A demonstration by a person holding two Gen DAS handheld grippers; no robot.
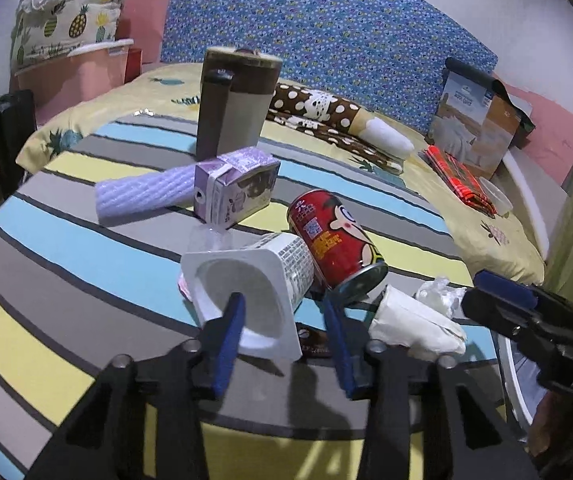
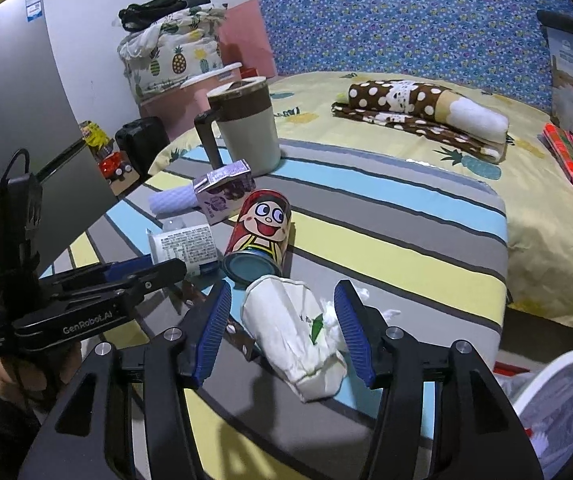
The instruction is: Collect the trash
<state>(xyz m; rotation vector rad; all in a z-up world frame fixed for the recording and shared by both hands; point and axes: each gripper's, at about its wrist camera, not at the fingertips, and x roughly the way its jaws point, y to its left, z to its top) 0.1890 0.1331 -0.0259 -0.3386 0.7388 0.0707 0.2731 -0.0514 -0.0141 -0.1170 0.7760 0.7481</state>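
Trash lies on a striped board (image 1: 66, 272). A white yogurt cup (image 1: 246, 284) lies on its side with its mouth toward me. My left gripper (image 1: 282, 312) is open, its left finger inside the cup's mouth and its right finger outside the wall. A red cartoon can (image 1: 332, 240) lies beside it. A crushed white paper cup (image 2: 298, 336) lies between the open fingers of my right gripper (image 2: 284, 312), with white tissue (image 2: 332, 312) beside it. A purple carton (image 1: 234, 186) and a lilac roll (image 1: 142, 198) lie farther back.
A beige and brown mug (image 1: 236, 104) stands at the board's far end. The board rests on a yellow pineapple-print bed (image 2: 406, 160) with a polka-dot blanket (image 2: 406, 104). A white bin (image 2: 558, 400) is at the lower right, below the board's edge. A dark wrapper (image 2: 242, 340) lies under the paper cup.
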